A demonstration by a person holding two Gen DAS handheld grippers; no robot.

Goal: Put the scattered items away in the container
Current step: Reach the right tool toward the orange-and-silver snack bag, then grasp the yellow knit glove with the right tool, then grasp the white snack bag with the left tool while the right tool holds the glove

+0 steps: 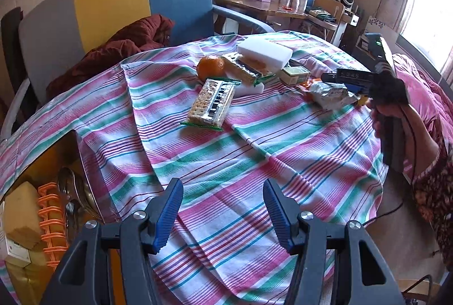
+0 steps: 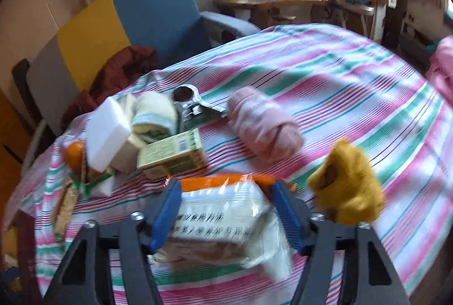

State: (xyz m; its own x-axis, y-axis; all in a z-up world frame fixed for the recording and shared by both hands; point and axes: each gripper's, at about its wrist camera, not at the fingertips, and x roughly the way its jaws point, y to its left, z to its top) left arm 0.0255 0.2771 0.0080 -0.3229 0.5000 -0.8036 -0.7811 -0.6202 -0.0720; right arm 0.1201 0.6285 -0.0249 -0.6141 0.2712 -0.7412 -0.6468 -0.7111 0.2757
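My left gripper (image 1: 223, 191) is open and empty above the striped tablecloth (image 1: 254, 152). Ahead of it lie a cracker pack (image 1: 212, 104), an orange (image 1: 211, 67), a white foam block (image 1: 264, 51) and a small green box (image 1: 294, 75). My right gripper (image 2: 226, 197) shows in the left wrist view (image 1: 339, 84) around a white snack packet (image 1: 329, 94). In the right wrist view its jaws stand on both sides of that packet (image 2: 223, 217); the frame is blurred, so contact is unclear. A cardboard container (image 1: 42, 163) at the table's left edge holds a yellow sponge (image 1: 21, 208).
A pink rolled towel (image 2: 264, 122), a yellow plush item (image 2: 346, 183), a rolled pale towel (image 2: 154, 118) and a metal tool (image 2: 192, 104) lie on the table. A blue, yellow and grey sofa (image 1: 113, 2) with a red garment (image 1: 127, 42) stands behind.
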